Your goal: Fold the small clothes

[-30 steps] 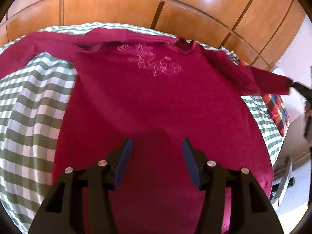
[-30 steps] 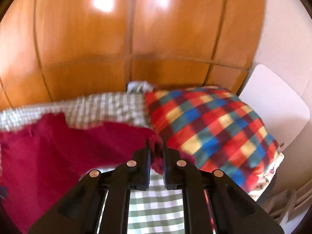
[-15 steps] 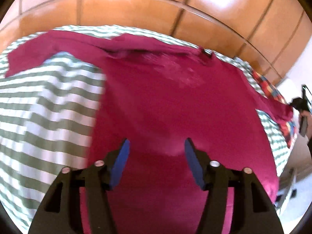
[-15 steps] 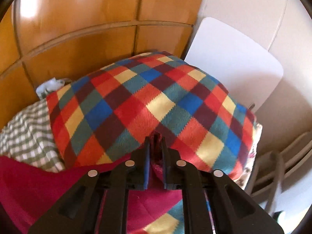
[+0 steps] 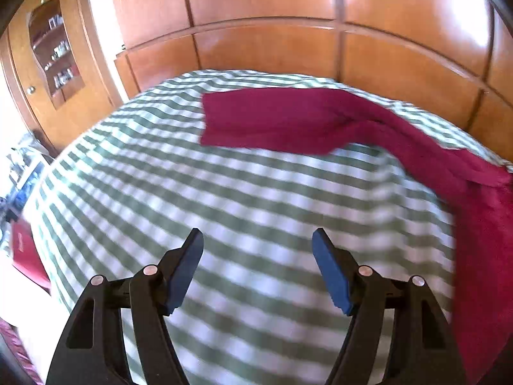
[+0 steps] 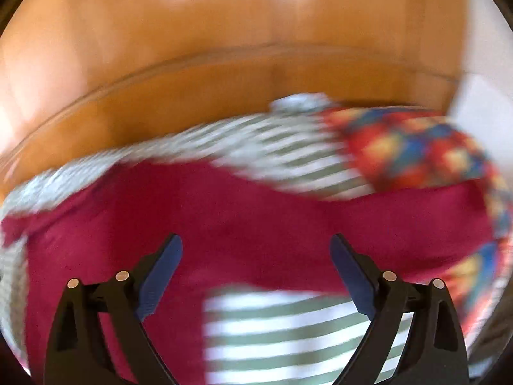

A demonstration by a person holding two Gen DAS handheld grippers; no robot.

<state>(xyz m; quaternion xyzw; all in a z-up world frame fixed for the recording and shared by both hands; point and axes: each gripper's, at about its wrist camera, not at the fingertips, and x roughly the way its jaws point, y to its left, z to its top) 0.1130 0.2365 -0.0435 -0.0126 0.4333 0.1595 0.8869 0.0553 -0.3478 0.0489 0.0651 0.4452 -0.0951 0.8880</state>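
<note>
Sweater (image 5: 320, 122) flat on bed (image 5: 224, 208); left tongs (image 5: 258, 250) and right tongs (image 6: 256, 256) both opening, empty. Risk: fast blurred swing could snag fabric, rumple sleeve.

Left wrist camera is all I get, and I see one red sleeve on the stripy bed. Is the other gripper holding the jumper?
Observer: No. The right gripper hovers over the red jumper, its jaws opening with nothing between them.
Operator: What else is over there?
Observer: The jumper's other sleeve stretches to the right, and its end lies on a colourful checked pillow.
Operator: Anything behind the pillow?
Observer: A pale bundle sits just behind it, too blurred to name.
</note>
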